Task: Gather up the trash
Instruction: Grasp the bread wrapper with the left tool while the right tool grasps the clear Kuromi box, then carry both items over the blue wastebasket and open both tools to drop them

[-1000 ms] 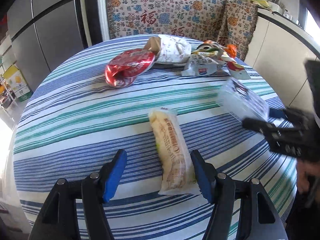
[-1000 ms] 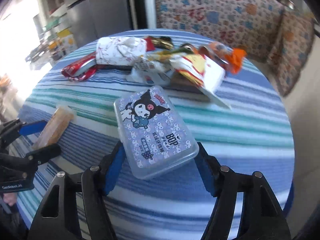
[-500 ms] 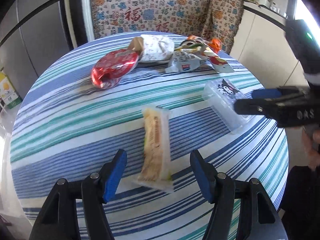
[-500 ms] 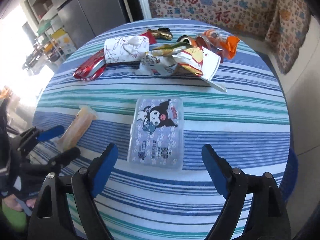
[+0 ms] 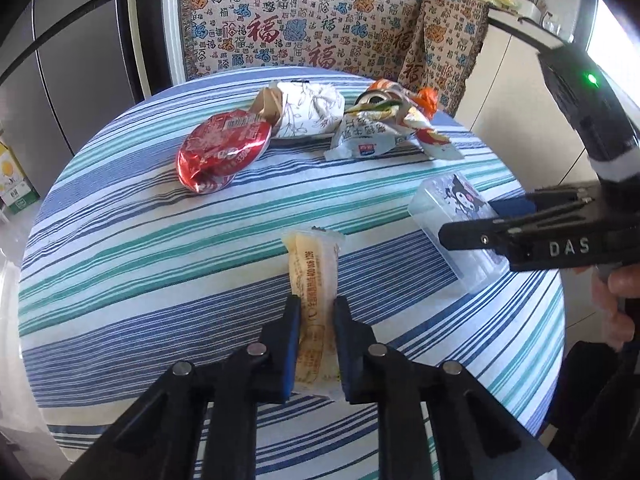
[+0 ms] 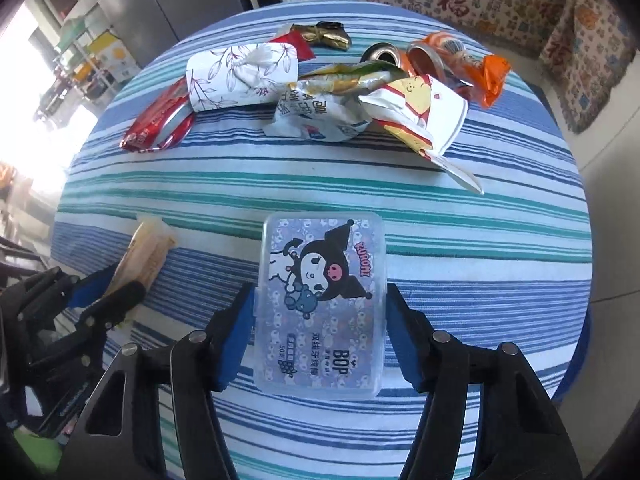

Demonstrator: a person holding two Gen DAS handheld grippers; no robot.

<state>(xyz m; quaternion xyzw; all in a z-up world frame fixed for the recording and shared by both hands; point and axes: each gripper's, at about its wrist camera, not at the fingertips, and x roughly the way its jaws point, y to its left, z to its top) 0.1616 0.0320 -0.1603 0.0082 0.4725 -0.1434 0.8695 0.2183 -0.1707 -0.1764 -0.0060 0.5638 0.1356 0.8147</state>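
A long yellow snack wrapper (image 5: 314,264) lies on the striped tablecloth (image 5: 120,240). My left gripper (image 5: 317,304) is closing on it, and both blue pads press its near half. In the right wrist view the same wrapper (image 6: 148,248) shows at the left, in the left gripper (image 6: 112,284). A clear plastic box with a cartoon lid (image 6: 324,248) lies flat between the pads of my right gripper (image 6: 319,300). Those jaws are closing too, and the pads touch the box's two long sides. The left wrist view shows this box (image 5: 448,200) and the right gripper (image 5: 480,220) at the right.
Several pieces of trash are piled at the table's far side: a red foil bag (image 5: 224,152), a white floral pack (image 5: 312,112), a crushed paper cup (image 6: 424,112), cans and an orange wrapper (image 6: 492,76). A patterned chair back (image 5: 320,28) stands behind.
The left jaws, open around the wrapper before, have closed onto it. The right jaws spread wide half a second ago with the box set flat, then came back in against its sides.
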